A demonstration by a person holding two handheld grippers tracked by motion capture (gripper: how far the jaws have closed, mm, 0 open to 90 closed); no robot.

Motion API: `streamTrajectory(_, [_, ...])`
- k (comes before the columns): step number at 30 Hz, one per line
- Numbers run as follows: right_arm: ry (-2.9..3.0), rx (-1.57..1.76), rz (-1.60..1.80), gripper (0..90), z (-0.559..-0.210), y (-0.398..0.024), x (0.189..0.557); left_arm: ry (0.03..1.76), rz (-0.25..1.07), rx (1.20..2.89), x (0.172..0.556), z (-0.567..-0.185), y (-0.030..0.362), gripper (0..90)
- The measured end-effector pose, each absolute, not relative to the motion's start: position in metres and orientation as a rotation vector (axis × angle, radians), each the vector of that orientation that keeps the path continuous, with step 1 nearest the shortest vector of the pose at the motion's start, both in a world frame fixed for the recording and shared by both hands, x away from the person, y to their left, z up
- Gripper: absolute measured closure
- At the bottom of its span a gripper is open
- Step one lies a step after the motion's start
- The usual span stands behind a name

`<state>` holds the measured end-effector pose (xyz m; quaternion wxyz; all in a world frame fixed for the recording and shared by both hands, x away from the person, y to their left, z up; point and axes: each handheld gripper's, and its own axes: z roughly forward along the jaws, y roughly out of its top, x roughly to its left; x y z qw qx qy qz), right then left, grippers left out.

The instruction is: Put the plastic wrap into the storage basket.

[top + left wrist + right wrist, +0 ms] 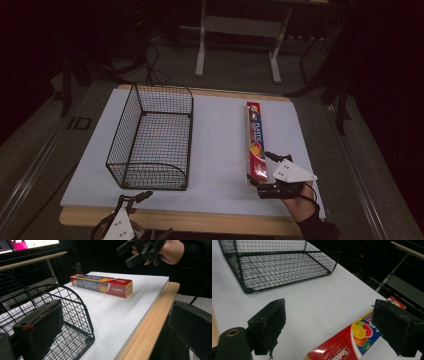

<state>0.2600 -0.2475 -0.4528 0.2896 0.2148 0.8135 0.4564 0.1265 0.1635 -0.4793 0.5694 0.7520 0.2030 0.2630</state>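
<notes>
Jaws spread on both grippers; the right gripper (267, 175) hovers at the plastic wrap box's (255, 145) near end, long axis running away; left gripper (131, 199) sits farther off.

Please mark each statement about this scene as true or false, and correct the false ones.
1. The wire basket has nothing inside. True.
2. The plastic wrap box lies inside the basket. False: it lies on the white board, to the right of the basket.
3. The right gripper is shut on the box. False: its jaws are open, at the near end of the box.
4. The left gripper is at the near edge of the table, in front of the basket. True.
5. The box stands upright on its end. False: it lies flat along its length.
</notes>
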Motion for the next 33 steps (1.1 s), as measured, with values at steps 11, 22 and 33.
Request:
streamTrajectory(11, [2.063,0.686,1.191,9.9,-0.433,-0.241,0.286,0.478,0.623,1.772,0.127,-0.479,0.163,0.2])
streamTrajectory(22, [2.052,0.836,1.155,9.4,-0.430,-0.235,0.315,0.478,0.615,1.778,0.127,-0.480,0.162,0.2])
streamTrajectory(33, [2.042,1.020,1.059,9.3,-0.435,-0.230,0.343,0.472,0.614,1.783,0.127,-0.480,0.161,0.2])
